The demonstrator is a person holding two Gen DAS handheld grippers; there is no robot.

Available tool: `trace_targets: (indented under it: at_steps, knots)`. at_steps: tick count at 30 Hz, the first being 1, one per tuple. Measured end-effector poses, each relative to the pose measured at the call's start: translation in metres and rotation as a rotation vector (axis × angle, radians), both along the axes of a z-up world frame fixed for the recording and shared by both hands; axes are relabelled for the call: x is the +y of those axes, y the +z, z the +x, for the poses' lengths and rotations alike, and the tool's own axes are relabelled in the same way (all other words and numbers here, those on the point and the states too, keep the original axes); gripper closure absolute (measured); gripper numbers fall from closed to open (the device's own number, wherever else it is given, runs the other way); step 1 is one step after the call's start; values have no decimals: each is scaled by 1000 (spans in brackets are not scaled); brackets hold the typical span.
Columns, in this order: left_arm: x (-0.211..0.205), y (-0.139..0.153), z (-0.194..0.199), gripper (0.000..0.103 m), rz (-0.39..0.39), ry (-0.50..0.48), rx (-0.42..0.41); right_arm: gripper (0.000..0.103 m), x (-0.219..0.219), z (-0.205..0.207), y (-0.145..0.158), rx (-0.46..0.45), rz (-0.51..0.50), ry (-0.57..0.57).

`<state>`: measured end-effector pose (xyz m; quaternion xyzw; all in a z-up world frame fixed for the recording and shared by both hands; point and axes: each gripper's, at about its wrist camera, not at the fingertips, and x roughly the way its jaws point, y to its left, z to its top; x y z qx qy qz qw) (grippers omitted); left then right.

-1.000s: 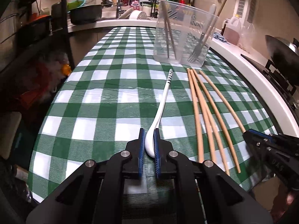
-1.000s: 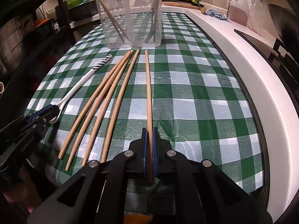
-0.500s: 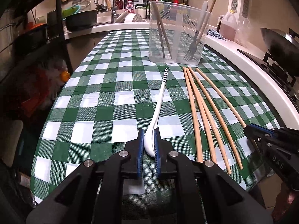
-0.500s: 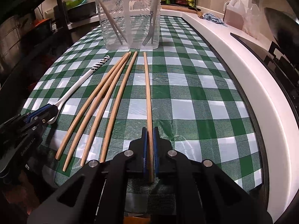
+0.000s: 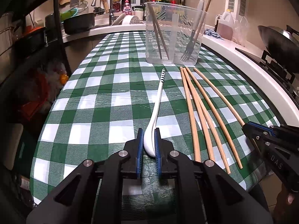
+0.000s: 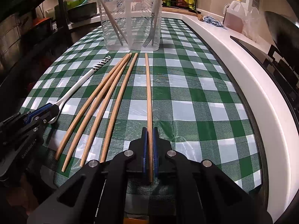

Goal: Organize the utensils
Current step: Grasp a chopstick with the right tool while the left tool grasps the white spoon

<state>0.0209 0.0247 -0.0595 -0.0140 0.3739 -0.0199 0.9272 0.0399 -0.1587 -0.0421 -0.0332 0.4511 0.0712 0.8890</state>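
Note:
My left gripper (image 5: pixel 149 134) is shut on the bowl of a white spoon (image 5: pixel 158 100) with a striped handle tip, lying along the green checked tablecloth (image 5: pixel 104 108). My right gripper (image 6: pixel 149 136) is shut on the near end of one wooden chopstick (image 6: pixel 148 93). Several more wooden chopsticks (image 6: pixel 104 100) lie on the cloth between the two grippers. A clear plastic utensil holder (image 5: pixel 174 33) stands at the far end, holding chopsticks and a fork (image 5: pixel 190 44). The left gripper also shows in the right wrist view (image 6: pixel 44 112), the right gripper in the left wrist view (image 5: pixel 250 128).
A white counter edge (image 6: pixel 243 78) curves along the right side, with a stove and a wok (image 5: pixel 280 43) beyond it. A sink with a faucet (image 5: pixel 104 1), a black pan and bottles are at the back. A dark shelf rack (image 5: pixel 56 28) stands left.
Both grippers have risen and tilted slightly, so the views show more of the room beyond the table. Each keeps its hold; spoon and chopstick still point at the holder.

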Motion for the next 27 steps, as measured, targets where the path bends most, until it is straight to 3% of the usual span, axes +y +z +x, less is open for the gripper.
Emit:
trace_targets:
  at_steps: [27]
  knots:
    - [-4, 2, -6, 92, 12, -4, -16, 97, -1, 0, 1, 12, 22, 0]
